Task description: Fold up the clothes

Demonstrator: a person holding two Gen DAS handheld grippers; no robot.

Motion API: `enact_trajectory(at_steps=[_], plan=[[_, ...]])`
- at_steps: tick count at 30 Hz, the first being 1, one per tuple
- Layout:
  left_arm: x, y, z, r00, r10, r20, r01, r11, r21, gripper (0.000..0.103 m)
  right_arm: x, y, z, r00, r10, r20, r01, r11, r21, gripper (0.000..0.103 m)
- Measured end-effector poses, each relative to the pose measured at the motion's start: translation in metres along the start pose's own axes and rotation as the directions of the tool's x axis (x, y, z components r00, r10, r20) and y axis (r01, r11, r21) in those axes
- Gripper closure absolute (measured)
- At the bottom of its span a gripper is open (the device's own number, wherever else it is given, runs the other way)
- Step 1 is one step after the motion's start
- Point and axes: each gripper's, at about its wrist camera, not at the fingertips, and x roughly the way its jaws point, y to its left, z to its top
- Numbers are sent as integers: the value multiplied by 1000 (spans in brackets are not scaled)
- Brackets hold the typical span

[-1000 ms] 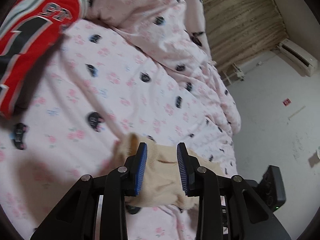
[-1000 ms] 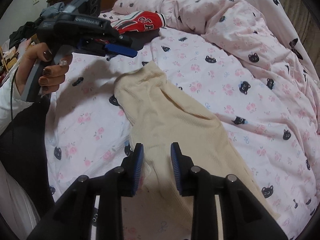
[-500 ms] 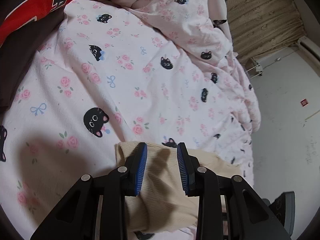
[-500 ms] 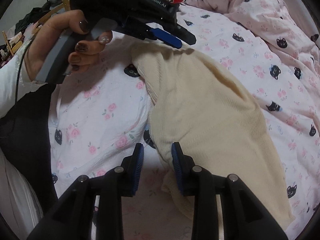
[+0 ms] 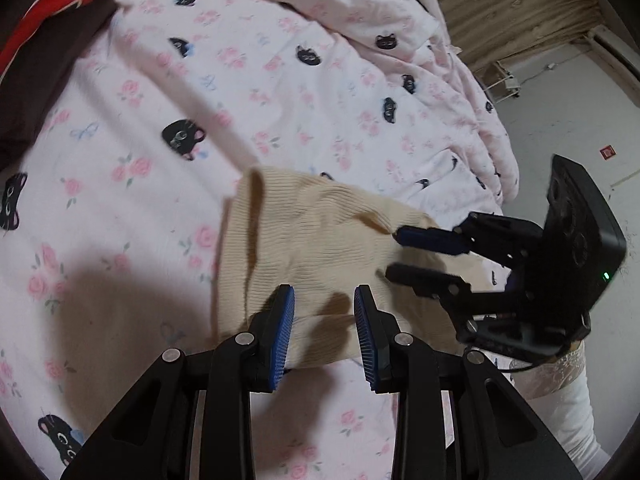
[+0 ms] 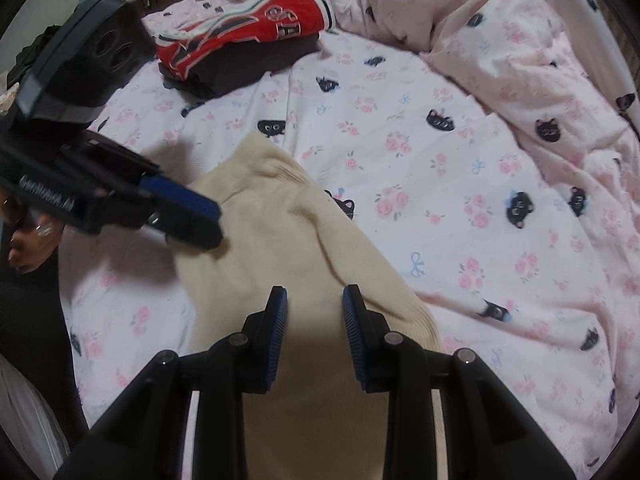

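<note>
While both grippers are hovering over the cream sweater (image 6: 280,248), neither is gripping it: the left gripper (image 5: 324,320) is showing parted jaws with ribbed knit visible in the gap, and the right gripper (image 6: 314,316) is likewise released, jaws apart above the fabric. The sweater is lying rumpled and partly doubled over on the bed sheet (image 6: 460,200), near the bed's front edge, probably being lined up for another fold. It looks soft, fine-ribbed, limp, with rounded folded edges. The blue pads (image 5: 282,334) are looking ridged, likely for holding cloth. A red jersey (image 6: 248,28) is sitting folded on a dark garment (image 6: 256,66) further up the bed, well apart, presumably a finished stack. The pink quilt (image 6: 520,52) is bunched at the far side.
</note>
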Motion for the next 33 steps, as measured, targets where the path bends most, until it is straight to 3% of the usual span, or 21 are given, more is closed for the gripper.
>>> enact_trajectory(at_steps=[4, 11, 17, 24, 26, 28, 30, 33], plan=[[-2, 5, -3, 1000, -2, -5, 2, 1000, -5, 76, 16, -22, 6, 1000, -12, 7, 12, 997, 72, 74], [-12, 4, 3, 997, -69, 34, 69, 998, -3, 76, -20, -48, 2, 990, -33, 134, 6, 980, 199, 74], [-16, -11, 12, 988, -130, 83, 127, 991, 39, 76, -53, -31, -32, 990, -22, 139, -1, 986, 165, 73], [9, -32, 7, 981, -196, -4, 196, 979, 59, 76, -47, 18, -78, 997, 26, 70, -33, 995, 90, 73], [17, -38, 2, 988, -144, -46, 148, 985, 89, 76, -38, 28, -87, 999, 25, 46, -29, 996, 83, 73], [27, -39, -6, 994, -47, -96, 58, 991, 121, 76, -31, 32, -95, 999, 26, 40, -30, 995, 91, 72], [32, -36, -10, 992, -25, -123, 40, 992, 121, 76, -27, 31, -102, 998, 33, 56, -40, 992, 117, 71], [25, -36, -7, 993, -59, -105, 71, 991, 112, 76, -32, 25, -107, 993, 49, 105, -66, 985, 159, 71]])
